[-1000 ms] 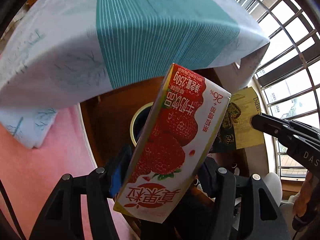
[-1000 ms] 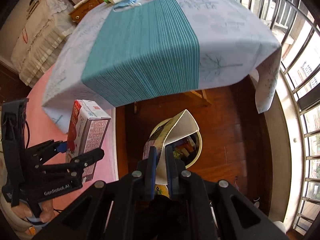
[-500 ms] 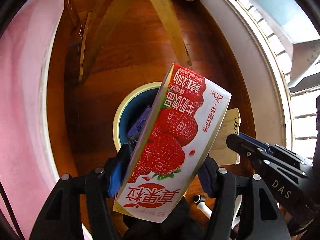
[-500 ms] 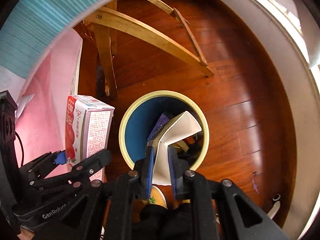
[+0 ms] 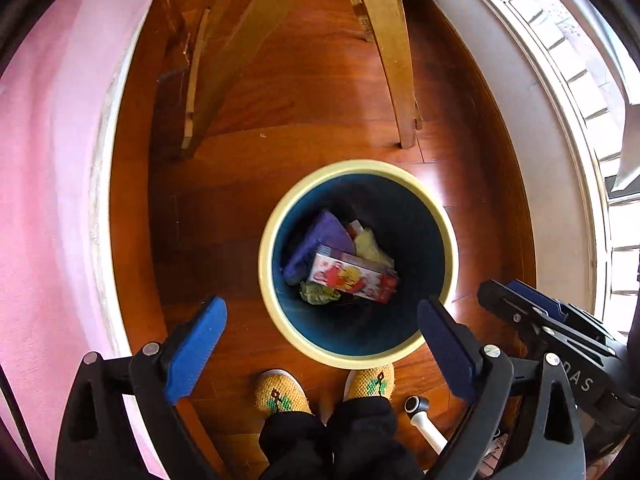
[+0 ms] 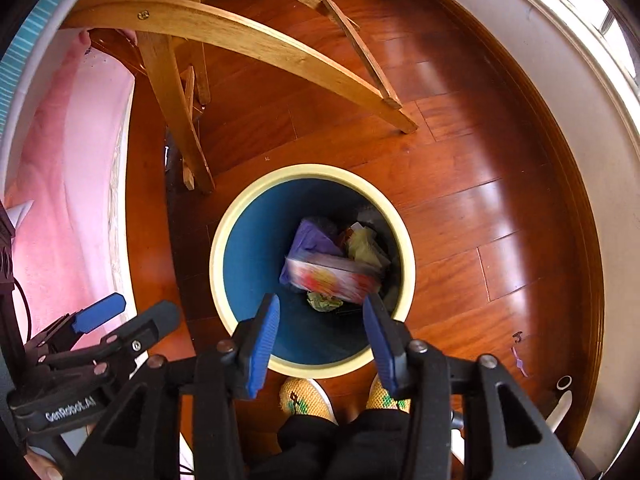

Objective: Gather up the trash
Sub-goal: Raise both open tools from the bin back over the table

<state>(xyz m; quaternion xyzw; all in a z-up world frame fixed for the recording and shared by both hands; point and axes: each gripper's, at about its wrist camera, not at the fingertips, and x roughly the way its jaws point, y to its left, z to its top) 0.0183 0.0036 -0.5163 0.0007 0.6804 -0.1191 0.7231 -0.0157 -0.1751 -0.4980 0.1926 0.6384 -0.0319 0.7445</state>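
Note:
A round bin with a cream rim (image 5: 264, 264) (image 6: 216, 256) and blue inside stands on the wooden floor right below both grippers. The strawberry milk carton (image 5: 354, 276) (image 6: 332, 278) lies on its side in the bin, blurred in the right wrist view, on a purple bag (image 5: 320, 240) and crumpled wrappers. My left gripper (image 5: 320, 308) hangs over the bin, its jaws opening wide with nothing between them. My right gripper (image 6: 322, 300) is beside it, jaws opening and empty. Each gripper shows in the other's view: the right gripper (image 5: 520, 300), the left gripper (image 6: 100, 316).
Wooden chair legs (image 5: 396, 60) (image 6: 172, 112) stand just beyond the bin. A pink rug (image 5: 48, 160) lies to the left, a white wall base (image 5: 540, 120) to the right. The person's knitted slippers (image 5: 282, 392) touch the bin's near side, next to a white tube (image 5: 420, 412).
Both grippers sank from table height down to the bin. The left let go of the strawberry carton, which now lies in the bin. The right released the folded wrapper.

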